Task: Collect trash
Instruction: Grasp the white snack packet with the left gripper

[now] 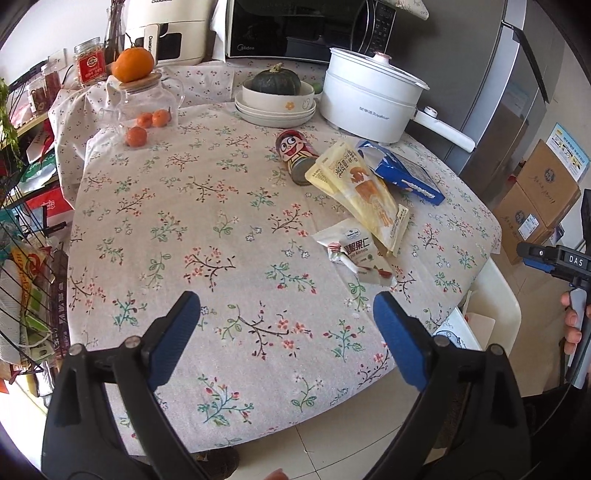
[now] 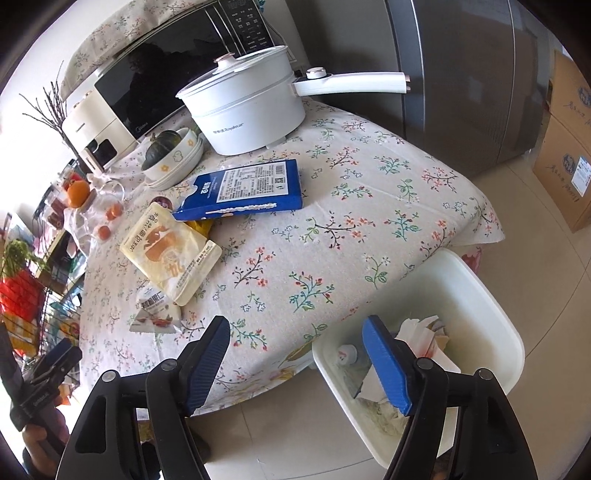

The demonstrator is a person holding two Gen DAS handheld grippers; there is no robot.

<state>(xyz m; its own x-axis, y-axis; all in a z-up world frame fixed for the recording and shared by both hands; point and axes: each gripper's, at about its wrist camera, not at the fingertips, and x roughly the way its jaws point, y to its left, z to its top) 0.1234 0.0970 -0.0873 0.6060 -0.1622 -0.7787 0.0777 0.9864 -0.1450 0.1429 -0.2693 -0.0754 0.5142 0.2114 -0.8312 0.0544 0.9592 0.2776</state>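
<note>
Trash lies on the flowered tablecloth [image 1: 221,229]: a small white nut packet [image 1: 356,254] [image 2: 155,306], yellow pouches [image 1: 365,192] [image 2: 170,251], a torn blue box [image 1: 406,173] [image 2: 251,192] and a cartoon-faced can [image 1: 295,155] on its side. My left gripper [image 1: 288,325] is open over the table's near edge, short of the packet, with nothing between its pads. My right gripper [image 2: 295,332] is open and empty, straddling the table edge and a white bin [image 2: 491,295]. The bin stands on the floor and holds paper scraps [image 2: 424,328].
A white electric pot [image 1: 369,99], stacked bowls with a green squash [image 1: 275,98], a glass teapot with oranges [image 1: 147,107] and a microwave [image 1: 295,29] fill the back. A wire rack [image 1: 26,258] stands left. A fridge [image 2: 461,92] and cardboard boxes [image 2: 569,155] stand right.
</note>
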